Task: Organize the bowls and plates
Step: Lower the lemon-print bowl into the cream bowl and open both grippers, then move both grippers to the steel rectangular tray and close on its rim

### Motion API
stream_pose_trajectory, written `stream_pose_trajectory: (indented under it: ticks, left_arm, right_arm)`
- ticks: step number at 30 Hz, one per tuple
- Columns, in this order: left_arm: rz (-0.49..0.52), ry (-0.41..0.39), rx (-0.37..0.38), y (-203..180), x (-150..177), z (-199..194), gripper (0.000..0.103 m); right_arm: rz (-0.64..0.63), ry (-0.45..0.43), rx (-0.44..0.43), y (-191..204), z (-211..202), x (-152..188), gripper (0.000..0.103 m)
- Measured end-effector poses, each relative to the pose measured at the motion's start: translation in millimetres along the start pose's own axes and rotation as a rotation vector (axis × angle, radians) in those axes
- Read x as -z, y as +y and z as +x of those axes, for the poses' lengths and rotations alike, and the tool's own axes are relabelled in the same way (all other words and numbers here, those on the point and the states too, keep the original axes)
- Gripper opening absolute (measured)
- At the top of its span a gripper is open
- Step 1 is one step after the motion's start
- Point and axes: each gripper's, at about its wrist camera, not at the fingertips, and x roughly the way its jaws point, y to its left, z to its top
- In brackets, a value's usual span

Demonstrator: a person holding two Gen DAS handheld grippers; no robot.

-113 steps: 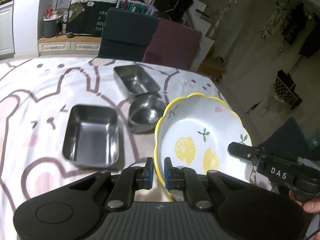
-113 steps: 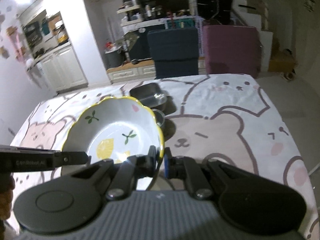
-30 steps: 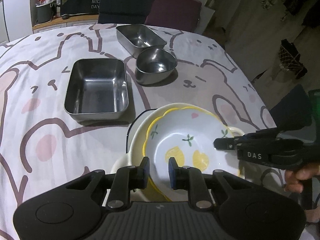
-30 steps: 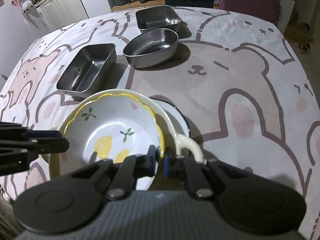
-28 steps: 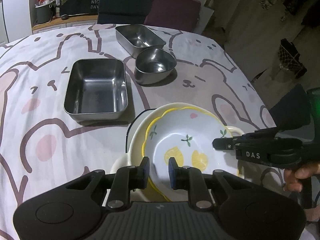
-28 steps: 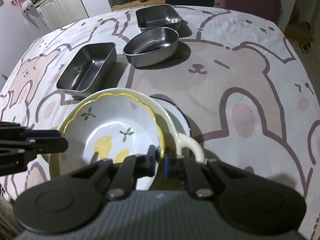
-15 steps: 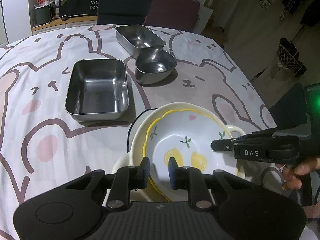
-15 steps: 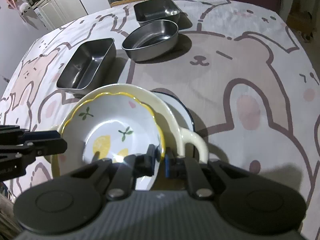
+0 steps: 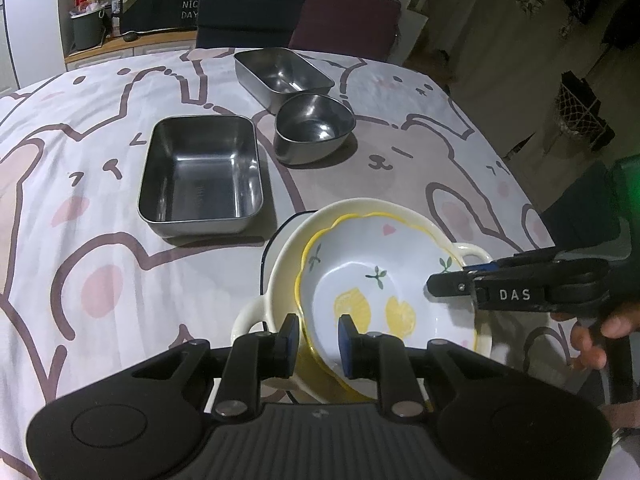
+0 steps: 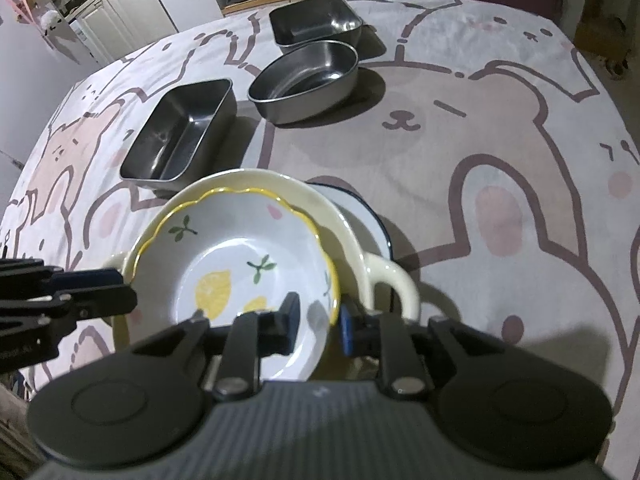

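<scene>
Right gripper (image 10: 316,322) has just loosened around the lemon bowl's (image 10: 240,264) rim.

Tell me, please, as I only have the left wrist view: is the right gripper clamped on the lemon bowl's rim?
Observer: No. In the right wrist view, the right gripper has just been opening its jaws. The rim of the lemon bowl passes between them, and both pads look clear of it.
Operator: Thank you. What lies under the cream handled dish? I see only a dark edge.
Observer: A white plate with a dark rim. It pokes out from beneath the cream handled dish on the far right side.
</scene>
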Motion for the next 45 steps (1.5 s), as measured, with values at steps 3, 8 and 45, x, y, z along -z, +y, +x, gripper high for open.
stream_pose_trajectory:
  ticks: [3, 8, 45]
  left_arm:
    - [0.001, 0.000, 0.000, 0.1, 0.2, -0.6, 0.023]
    - [0.004, -0.001, -0.005, 1.4, 2.3, -3.2, 0.023]
    - [-0.362, -0.250, -0.083, 95.5, 9.9, -78.2, 0.103]
  right_arm:
    - [0.000, -0.013, 0.007, 0.3, -4.2, 1.4, 0.026]
    - [0.004, -0.047, 0.006, 0.5, -14.0, 2.4, 0.031]
    - [-0.096, -0.506, 0.034, 32.7, -96.7, -1.5, 0.103]
